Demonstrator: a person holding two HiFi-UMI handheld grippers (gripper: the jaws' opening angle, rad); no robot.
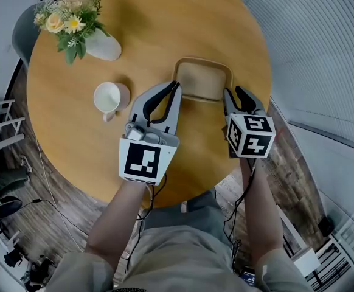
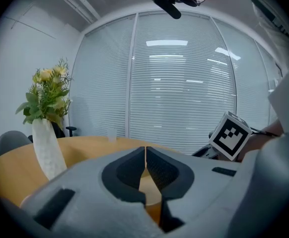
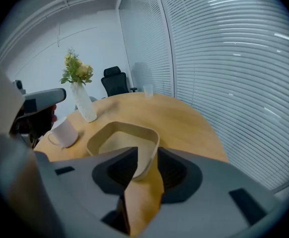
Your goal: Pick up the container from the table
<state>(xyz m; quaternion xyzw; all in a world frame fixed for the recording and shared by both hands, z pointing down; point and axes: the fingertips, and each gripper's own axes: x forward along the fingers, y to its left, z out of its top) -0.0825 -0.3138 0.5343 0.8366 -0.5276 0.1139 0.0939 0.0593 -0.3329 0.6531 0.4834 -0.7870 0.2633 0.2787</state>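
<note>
The container (image 1: 202,78) is a tan, square tray with rounded corners, sitting right of centre on the round wooden table (image 1: 165,17). My right gripper (image 1: 233,95) is at its near right corner. In the right gripper view that corner of the container (image 3: 119,138) fills the narrow gap between the jaws, so the right gripper (image 3: 147,152) is shut on it. My left gripper (image 1: 176,87) lies just beside the container's left edge. Its jaws meet with nothing between them, as the left gripper view also shows for the left gripper (image 2: 145,152).
A white mug (image 1: 108,97) stands left of the left gripper. A white vase (image 1: 101,46) with flowers (image 1: 67,8) is at the far left. The table's near edge (image 1: 183,202) runs under both wrists. A window with blinds (image 1: 323,47) is to the right.
</note>
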